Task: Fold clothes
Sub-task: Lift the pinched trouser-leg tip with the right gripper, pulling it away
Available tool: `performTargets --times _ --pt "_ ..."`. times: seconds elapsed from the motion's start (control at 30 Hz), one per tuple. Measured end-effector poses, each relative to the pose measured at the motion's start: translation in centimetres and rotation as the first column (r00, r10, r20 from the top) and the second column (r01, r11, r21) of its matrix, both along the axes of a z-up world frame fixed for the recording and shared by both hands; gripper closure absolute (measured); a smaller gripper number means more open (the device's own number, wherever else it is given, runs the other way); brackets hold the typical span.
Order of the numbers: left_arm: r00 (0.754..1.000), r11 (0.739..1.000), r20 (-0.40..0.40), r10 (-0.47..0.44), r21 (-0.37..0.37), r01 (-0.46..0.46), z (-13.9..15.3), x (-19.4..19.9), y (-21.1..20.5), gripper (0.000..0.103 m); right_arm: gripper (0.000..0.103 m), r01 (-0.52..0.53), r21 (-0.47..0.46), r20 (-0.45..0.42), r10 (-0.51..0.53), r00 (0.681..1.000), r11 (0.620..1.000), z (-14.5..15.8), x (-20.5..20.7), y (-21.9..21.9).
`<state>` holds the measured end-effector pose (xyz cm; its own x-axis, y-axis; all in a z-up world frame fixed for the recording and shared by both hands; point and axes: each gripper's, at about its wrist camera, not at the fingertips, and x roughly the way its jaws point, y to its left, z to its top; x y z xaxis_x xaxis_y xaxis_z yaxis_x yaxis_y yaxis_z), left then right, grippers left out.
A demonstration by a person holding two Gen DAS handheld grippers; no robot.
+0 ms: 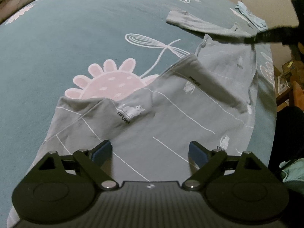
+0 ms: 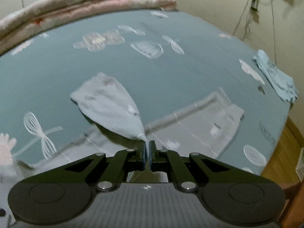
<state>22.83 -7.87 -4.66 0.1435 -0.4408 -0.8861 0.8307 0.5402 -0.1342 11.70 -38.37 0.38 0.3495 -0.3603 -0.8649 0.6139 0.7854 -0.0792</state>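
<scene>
While the right gripper [image 2: 147, 156] pinches only a thin edge of the grey sleeve [image 2: 112, 106] stretching ahead of it, that edge could slip free; the left gripper [image 1: 150, 152] gapes empty above the shirt [image 1: 171, 114].

Right wrist view motion-smeared: bedsheet [image 2: 171, 72] prints doubled, grey garment [image 2: 199, 117] markings unreadable. Left wrist view: garment's lower edge hidden behind left gripper [image 1: 150, 152] body; dark blurred bar [image 1: 269, 36] at upper right, cut by frame edge, unidentifiable.
</scene>
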Motion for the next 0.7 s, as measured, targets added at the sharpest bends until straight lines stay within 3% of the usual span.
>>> performTargets --times 0.13,0.27,0.3,0.43,0.57,0.63,0.7 --pt "1.000 1.000 0.001 0.002 -0.006 -0.002 0.0 0.0 0.1 0.014 0.083 -0.008 -0.002 -0.082 0.008 0.997 1.000 -1.7 0.0 0.1" --pt "1.000 1.000 0.005 0.010 -0.006 -0.010 -0.1 0.0 0.0 0.013 0.058 -0.131 -0.099 -0.019 0.130 0.991 0.986 0.3 1.4 2.0" --pt "1.000 1.000 0.006 0.014 -0.005 -0.014 -0.1 0.0 -0.1 0.013 0.056 -0.180 -0.132 -0.012 0.180 0.984 0.975 0.7 2.1 2.7" --pt "1.000 1.000 0.007 0.021 -0.005 -0.021 0.0 -0.1 -0.1 0.013 0.055 -0.408 -0.244 -0.080 0.401 0.913 0.880 -0.4 6.3 5.2" --pt "1.000 1.000 0.007 0.025 -0.004 -0.025 0.0 -0.1 -0.1 0.013 0.055 -0.581 -0.257 -0.187 0.550 0.814 0.773 -2.8 9.6 6.5" --pt "1.000 1.000 0.010 0.022 -0.001 -0.022 0.0 -0.1 -0.2 0.013 0.055 -0.625 -0.233 -0.202 0.592 0.780 0.745 -3.4 10.5 6.2" --pt "1.000 1.000 0.011 0.025 -0.001 -0.025 0.0 -0.2 -0.2 0.013 0.055 -0.637 -0.189 -0.181 0.611 0.771 0.747 -3.5 11.4 5.4"
